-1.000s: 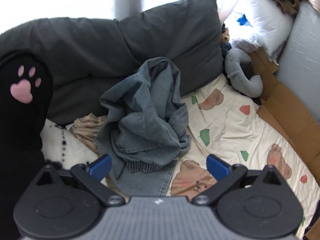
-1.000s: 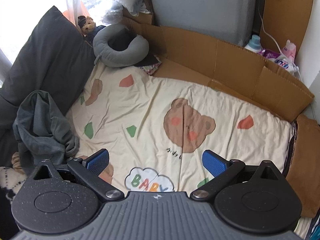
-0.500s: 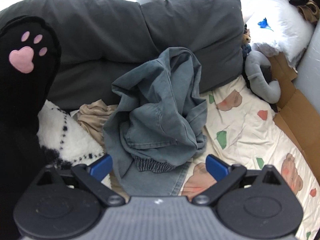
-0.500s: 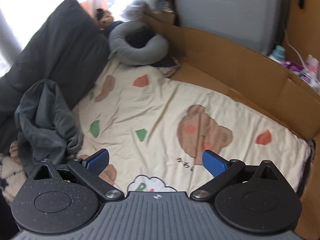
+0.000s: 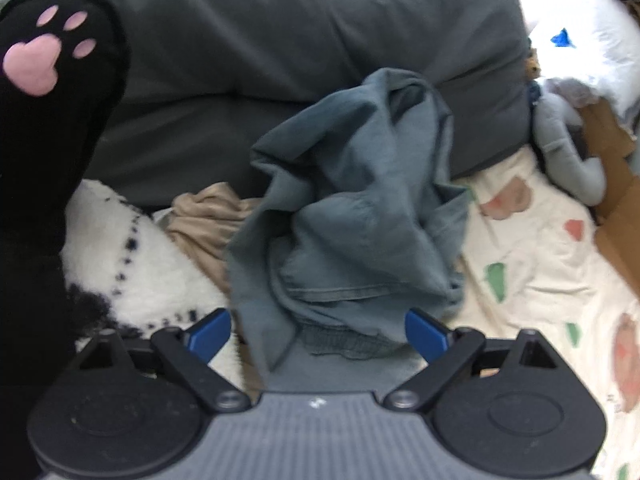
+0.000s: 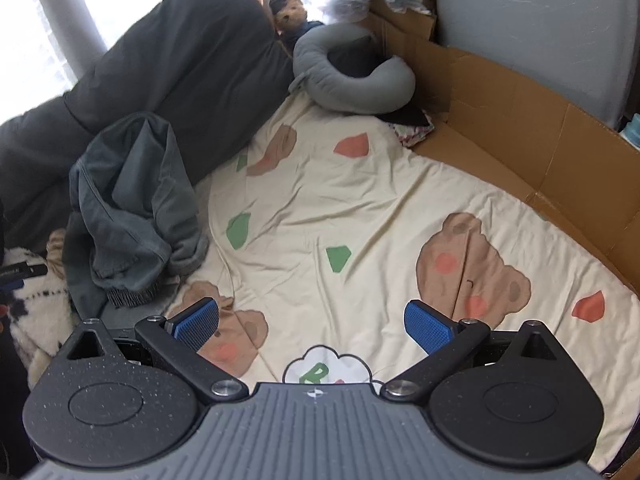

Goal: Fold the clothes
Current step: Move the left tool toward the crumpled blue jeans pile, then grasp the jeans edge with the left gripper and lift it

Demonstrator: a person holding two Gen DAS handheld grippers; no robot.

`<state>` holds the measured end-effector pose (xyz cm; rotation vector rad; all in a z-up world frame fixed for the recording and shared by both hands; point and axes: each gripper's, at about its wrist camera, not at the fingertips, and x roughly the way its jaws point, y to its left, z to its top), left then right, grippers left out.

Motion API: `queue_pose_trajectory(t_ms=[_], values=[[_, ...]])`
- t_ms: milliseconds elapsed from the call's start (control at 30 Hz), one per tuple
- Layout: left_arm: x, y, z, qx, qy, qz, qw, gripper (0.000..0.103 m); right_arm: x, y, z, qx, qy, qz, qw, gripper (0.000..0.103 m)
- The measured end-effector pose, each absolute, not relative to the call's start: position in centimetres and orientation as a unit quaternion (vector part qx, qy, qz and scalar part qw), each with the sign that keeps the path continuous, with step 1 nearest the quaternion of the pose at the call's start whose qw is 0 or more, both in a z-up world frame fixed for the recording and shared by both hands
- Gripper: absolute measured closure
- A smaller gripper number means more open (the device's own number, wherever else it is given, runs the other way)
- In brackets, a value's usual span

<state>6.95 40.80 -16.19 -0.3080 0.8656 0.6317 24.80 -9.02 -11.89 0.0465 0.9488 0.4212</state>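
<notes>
Bear-print sheet (image 6: pixel 360 208) w/ crumpled gray garment (image 5: pixel 352 216); both grippers wide, empty.

Blue-grey denim garment (image 5: pixel 352 216), crumpled in tall heap, unfolded, ribbed hem showing at bottom; at left edge of bear-print sheet (image 6: pixel 360 208), leaning vs dark pillows (image 5: pixel 280 52). Beige garment (image 5: pixel 208 220) bunched just beside, partly under.

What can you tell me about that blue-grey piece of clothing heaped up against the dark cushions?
The blue-grey garment is a crumpled heap of denim-like cloth with a stitched hem and a ribbed band at its lower edge. It slumps against the dark cushions, partly on the bear-print sheet, and overlaps a tan cloth. The left gripper, jaws open, sits just before it, apparently not gripping.
</notes>
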Motion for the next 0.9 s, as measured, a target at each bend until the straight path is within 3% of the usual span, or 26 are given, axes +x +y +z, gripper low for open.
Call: queue_pose_trajectory(t_ms=[167,533,900], values=[[6.5,43.2,-18.5,-0.147,0.406,0.312,0.846,0.02,24.9,-8.5,-14.2,0.008,0.453,0.209,0.867,0.001],[9.4,47.6,-20.0,-0.123,0.375,0.326,0.859,0.022,24.7,-8.4,-18.4,-0.014,0.465,0.224,0.857,0.003],[13.3,51.0,-22.1,-0.089,0.355,0.33,0.87,0.034,24.2,-8.6,-20.7,-0.028,0.494,0.22,0.841,0.004]])
